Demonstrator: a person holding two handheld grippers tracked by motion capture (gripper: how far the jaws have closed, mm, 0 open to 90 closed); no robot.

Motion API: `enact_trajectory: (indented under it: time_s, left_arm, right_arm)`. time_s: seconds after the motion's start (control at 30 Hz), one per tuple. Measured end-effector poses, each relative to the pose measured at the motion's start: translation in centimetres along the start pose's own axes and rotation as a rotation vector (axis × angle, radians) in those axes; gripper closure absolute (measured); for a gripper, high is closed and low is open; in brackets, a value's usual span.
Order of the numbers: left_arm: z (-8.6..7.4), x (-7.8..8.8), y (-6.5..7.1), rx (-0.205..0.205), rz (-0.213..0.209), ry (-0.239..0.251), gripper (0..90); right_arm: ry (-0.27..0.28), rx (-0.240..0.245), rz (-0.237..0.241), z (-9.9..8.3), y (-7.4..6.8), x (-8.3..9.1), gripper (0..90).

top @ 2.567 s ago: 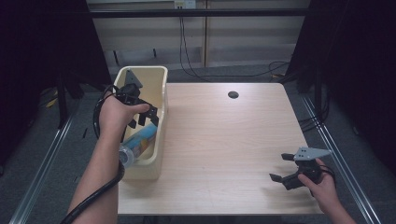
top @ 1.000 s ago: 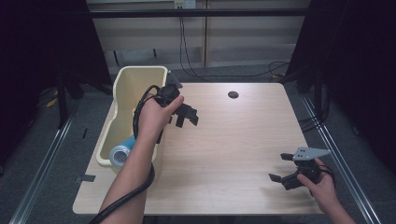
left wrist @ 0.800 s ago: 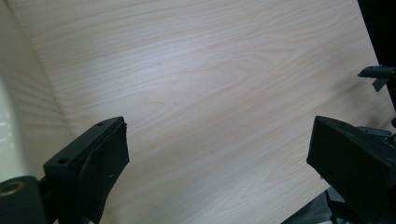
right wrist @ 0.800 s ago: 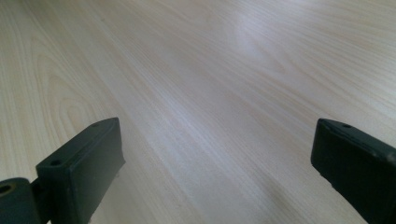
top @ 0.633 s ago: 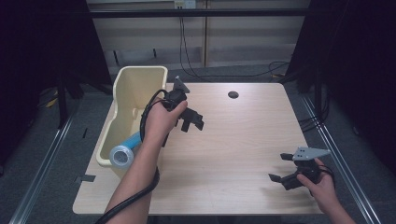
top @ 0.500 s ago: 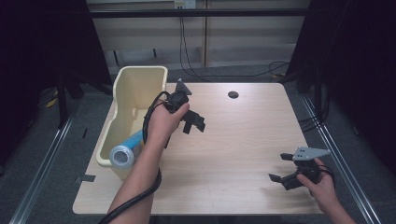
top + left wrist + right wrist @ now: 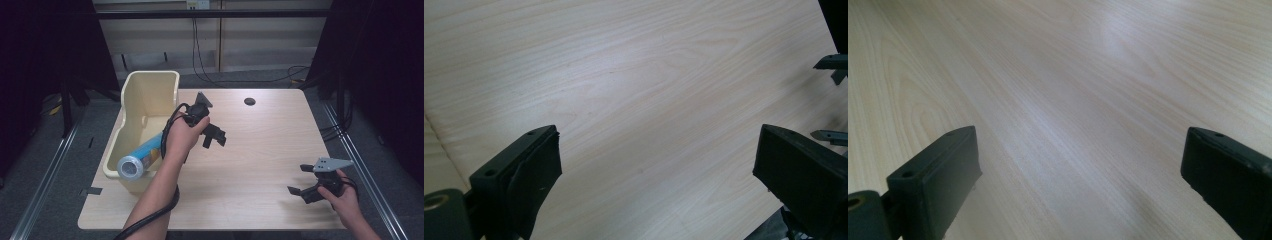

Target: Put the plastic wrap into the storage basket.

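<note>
Worktop (image 7: 260, 150) with cream bin, blue-labelled bottle and two hand-held grippers — high view.
Largest to smallest: the pale wood worktop; the cream bin (image 7: 150, 95) at its left edge; the bottle (image 7: 140, 159) lying inside the bin, its round end poking over the near rim; the left hand-held gripper (image 7: 214, 136) — jaws spread wide, empty, above bare wood just right of the bin; the right hand-held gripper (image 7: 305, 181), likewise open and empty, near the front right corner.

A lab: bare wooden table (image 7: 260, 165), black curtains (image 7: 390, 75), trailing cables (image 7: 200, 55).
</note>
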State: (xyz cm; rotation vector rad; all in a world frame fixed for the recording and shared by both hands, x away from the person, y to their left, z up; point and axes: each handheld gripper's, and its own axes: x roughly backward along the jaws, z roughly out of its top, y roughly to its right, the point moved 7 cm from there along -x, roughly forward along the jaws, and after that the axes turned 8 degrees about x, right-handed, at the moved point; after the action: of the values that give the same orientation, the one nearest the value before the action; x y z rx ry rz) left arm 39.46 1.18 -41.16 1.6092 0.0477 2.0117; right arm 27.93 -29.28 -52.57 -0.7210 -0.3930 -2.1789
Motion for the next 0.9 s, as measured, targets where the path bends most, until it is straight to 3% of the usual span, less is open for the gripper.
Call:
enact_trajectory:
  time_s: [0.9]
  left_arm:
    - [-1.1,-3.1,-0.2,0.005,-0.033,-0.020,4.9]
  right_arm:
    - [-0.005,0.000,0.005,0.0,-0.1,0.0,2.4]
